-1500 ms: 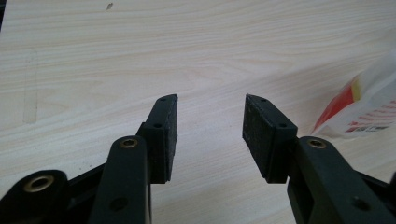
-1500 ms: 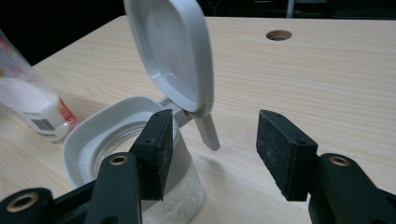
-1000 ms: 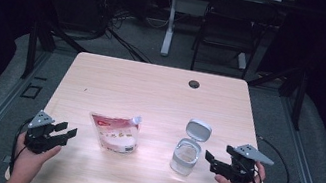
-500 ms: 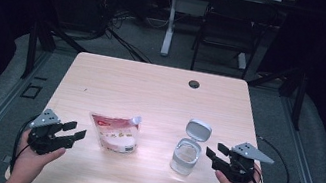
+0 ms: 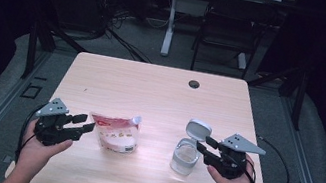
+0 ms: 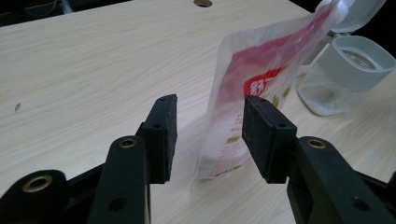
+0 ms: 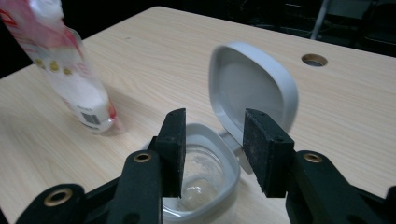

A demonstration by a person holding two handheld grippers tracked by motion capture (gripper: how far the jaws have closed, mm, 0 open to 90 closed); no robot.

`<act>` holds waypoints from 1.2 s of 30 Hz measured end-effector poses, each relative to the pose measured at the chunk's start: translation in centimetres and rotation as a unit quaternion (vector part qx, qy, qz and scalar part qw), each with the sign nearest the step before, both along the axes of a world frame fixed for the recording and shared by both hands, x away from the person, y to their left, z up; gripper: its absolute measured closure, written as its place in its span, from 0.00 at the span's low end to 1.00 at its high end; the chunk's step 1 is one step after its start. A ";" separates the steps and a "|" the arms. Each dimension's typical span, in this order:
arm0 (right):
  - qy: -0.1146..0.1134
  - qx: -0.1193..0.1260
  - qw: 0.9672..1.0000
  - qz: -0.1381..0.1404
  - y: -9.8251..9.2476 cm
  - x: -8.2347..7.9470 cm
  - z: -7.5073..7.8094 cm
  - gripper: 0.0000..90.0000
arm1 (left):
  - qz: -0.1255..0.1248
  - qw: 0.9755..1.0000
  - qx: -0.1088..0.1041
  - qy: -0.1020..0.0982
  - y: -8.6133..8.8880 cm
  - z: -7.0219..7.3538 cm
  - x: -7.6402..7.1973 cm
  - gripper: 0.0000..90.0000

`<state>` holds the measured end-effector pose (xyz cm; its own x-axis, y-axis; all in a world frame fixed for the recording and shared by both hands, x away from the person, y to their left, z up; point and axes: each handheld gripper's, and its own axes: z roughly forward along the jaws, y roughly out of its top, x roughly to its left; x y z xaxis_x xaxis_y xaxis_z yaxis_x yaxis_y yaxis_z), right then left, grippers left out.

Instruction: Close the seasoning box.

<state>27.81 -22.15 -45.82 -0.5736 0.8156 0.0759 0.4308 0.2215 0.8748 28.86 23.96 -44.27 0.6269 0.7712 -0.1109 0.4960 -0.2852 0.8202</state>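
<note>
A red and white pouch (image 5: 115,134) stands upright on the table, left of middle. My left gripper (image 5: 85,124) points at its near edge from the left. In the left gripper view the pouch (image 6: 261,79) stands just beyond the gripper (image 6: 210,119). Its jaws have just been closing but are open, and the pads do not touch the pouch. A clear jar (image 5: 185,157) with its grey hinged lid (image 5: 198,129) flipped up stands right of middle. My right gripper (image 5: 203,144) hovers at its right rim. Its jaws have just been closing too and stand open over the jar (image 7: 205,182), clear of the lid (image 7: 254,91).
The light wooden table (image 5: 151,87) has a round cable hole (image 5: 194,84) near its far edge. A cable (image 5: 283,173) loops off the right gripper by the table's right edge. Desk legs and a chair stand on the dark floor beyond.
Both hands have risen and drawn inward: the left gripper toward the pouch, the right toward the jar. Both pairs of jaws look narrower than before. Pouch and jar have not moved.
</note>
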 end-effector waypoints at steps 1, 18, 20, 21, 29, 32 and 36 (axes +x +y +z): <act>-0.001 0.004 1.000 0.003 0.2 0.1 0.2 0.66 | -0.003 1.000 0.000 -0.001 -0.2 0.2 0.0 0.63; 0.000 -0.003 0.999 0.043 4.0 1.2 0.8 0.67 | -0.017 1.000 -0.008 -0.001 -0.5 0.5 0.3 0.71; 0.000 -0.001 0.999 0.055 5.1 1.4 0.6 0.68 | -0.019 1.000 -0.007 0.000 -0.5 0.4 0.3 0.73; 0.000 -0.001 0.999 0.055 5.1 1.4 0.6 0.68 | -0.020 1.000 -0.007 0.000 -0.5 0.4 0.3 0.73; -0.001 -0.019 0.994 0.104 8.8 2.2 0.2 0.69 | -0.022 1.000 -0.009 -0.001 -0.4 0.3 0.4 0.74; 0.000 -0.021 0.993 0.114 9.8 2.5 0.2 0.69 | -0.022 1.000 -0.008 -0.001 -0.4 0.3 0.4 0.74; 0.001 -0.013 0.991 0.130 10.9 3.1 0.1 0.69 | -0.025 1.000 -0.013 0.004 -0.3 0.2 0.5 0.74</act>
<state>30.86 -11.20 -45.68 -0.7645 0.6420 0.0580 0.3582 0.3484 0.8662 29.39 23.71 -44.09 0.6629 0.7364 -0.1349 0.4883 -0.2888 0.8235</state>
